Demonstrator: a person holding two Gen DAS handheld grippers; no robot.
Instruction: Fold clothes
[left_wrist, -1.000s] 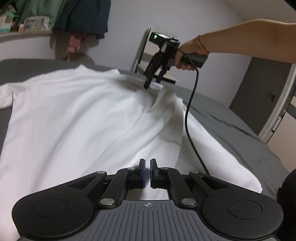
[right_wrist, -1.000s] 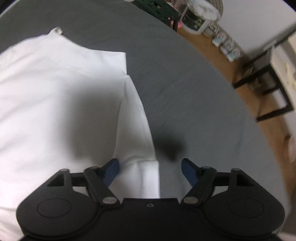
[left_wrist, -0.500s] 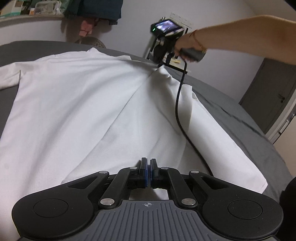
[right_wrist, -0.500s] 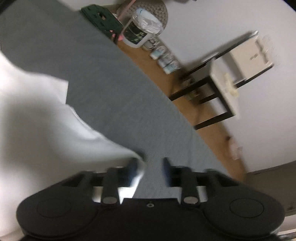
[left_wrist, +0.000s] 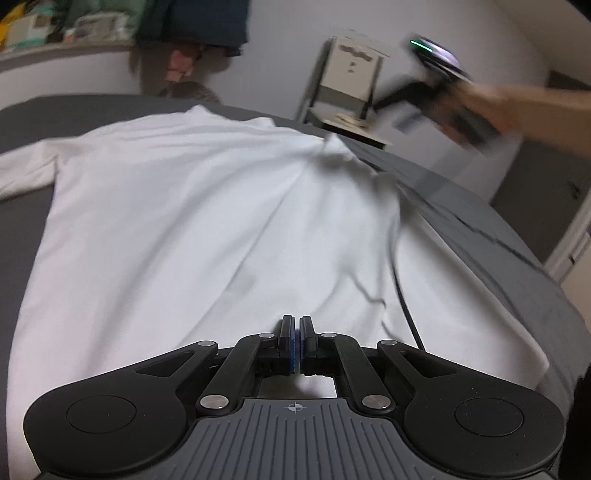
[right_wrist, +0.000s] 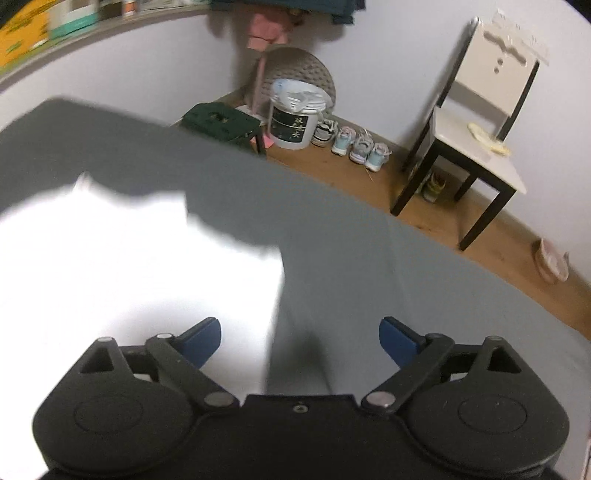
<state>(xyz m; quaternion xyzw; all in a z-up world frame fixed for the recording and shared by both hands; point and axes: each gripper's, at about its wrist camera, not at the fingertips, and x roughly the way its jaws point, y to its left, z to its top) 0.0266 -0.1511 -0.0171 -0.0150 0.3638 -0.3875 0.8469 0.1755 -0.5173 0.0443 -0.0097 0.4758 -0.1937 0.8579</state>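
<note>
A white shirt (left_wrist: 177, 229) lies spread on the grey bed (left_wrist: 491, 251), with a long crease running from its near hem to the far shoulder. My left gripper (left_wrist: 296, 339) sits at the near hem, its blue pads pressed together on the fabric there. A hand holds my right gripper (left_wrist: 400, 112), blurred, in the air beyond the shirt's far right shoulder. In the right wrist view that gripper (right_wrist: 297, 326) has its jaws opening wide, with nothing between them; the shirt (right_wrist: 129, 266) lies below and to the left, above bare grey bed (right_wrist: 369, 266).
A black cable (left_wrist: 400, 295) trails from the right gripper across the shirt's right side. Past the bed stand a white chair (right_wrist: 476, 122), a white bucket (right_wrist: 295, 118), a dark green stool (right_wrist: 221, 123) and several shoes (right_wrist: 354, 144) on the wooden floor.
My right gripper left the shirt's far shoulder, rose and swung away to the right, its jaws spreading wide. The shoulder fabric dropped back. The left gripper stayed shut at the hem.
</note>
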